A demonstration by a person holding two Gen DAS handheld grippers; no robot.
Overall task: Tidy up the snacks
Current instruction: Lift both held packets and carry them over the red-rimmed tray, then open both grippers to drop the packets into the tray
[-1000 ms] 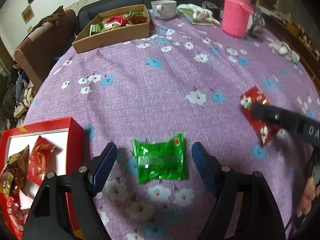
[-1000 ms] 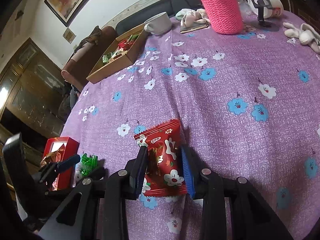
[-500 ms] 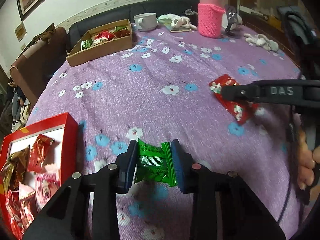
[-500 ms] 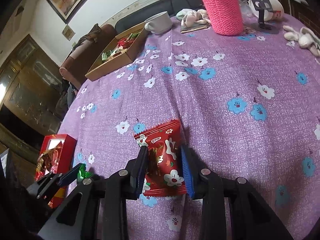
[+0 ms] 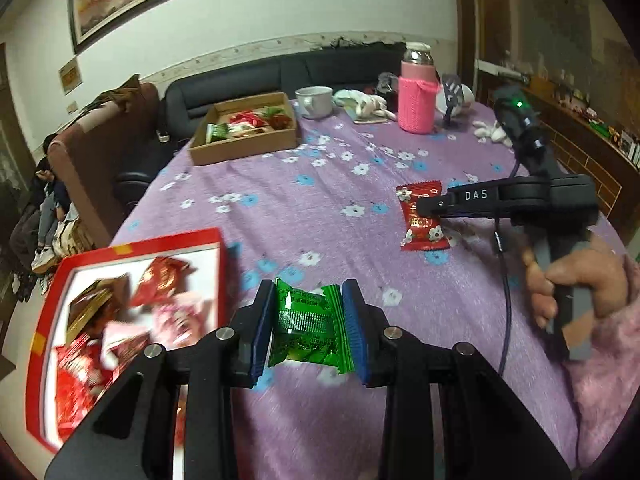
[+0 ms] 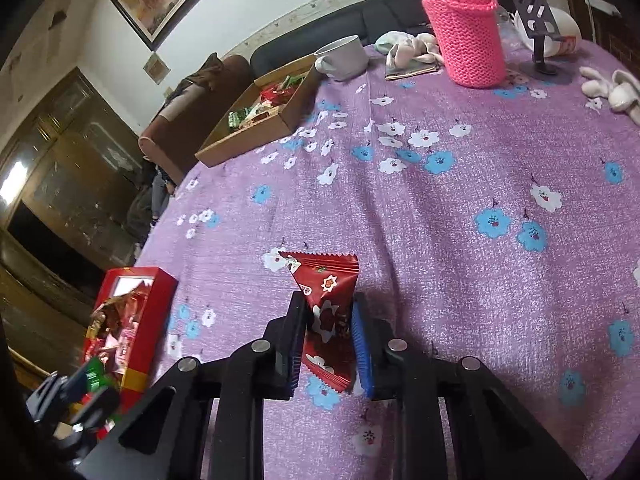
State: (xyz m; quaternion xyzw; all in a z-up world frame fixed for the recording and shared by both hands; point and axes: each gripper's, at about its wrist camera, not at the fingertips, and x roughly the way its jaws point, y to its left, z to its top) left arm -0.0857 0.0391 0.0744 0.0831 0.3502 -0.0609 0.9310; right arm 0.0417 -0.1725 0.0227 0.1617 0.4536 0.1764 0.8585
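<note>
My left gripper (image 5: 308, 300) is shut on a green snack packet (image 5: 310, 326) and holds it above the purple flowered tablecloth, just right of the red box (image 5: 132, 240) full of wrapped snacks. My right gripper (image 6: 326, 312) is shut on a red snack packet (image 6: 328, 300) and holds it off the cloth. In the left wrist view the right gripper (image 5: 420, 206) and its red packet (image 5: 422, 220) are at mid right. The red box (image 6: 132, 320) is at the lower left in the right wrist view, with the left gripper (image 6: 86, 380) beside it.
A brown cardboard tray (image 5: 244, 144) with assorted snacks sits at the table's far left. A white cup (image 5: 316, 102), a pink knitted bottle (image 5: 416, 100), soft toys (image 5: 364, 102) and a phone stand (image 6: 536, 20) stand along the far edge. A sofa (image 5: 240, 80) lies behind.
My left gripper closed on the green packet and lifted it toward the red box. My right gripper lifted the red packet off the cloth.
</note>
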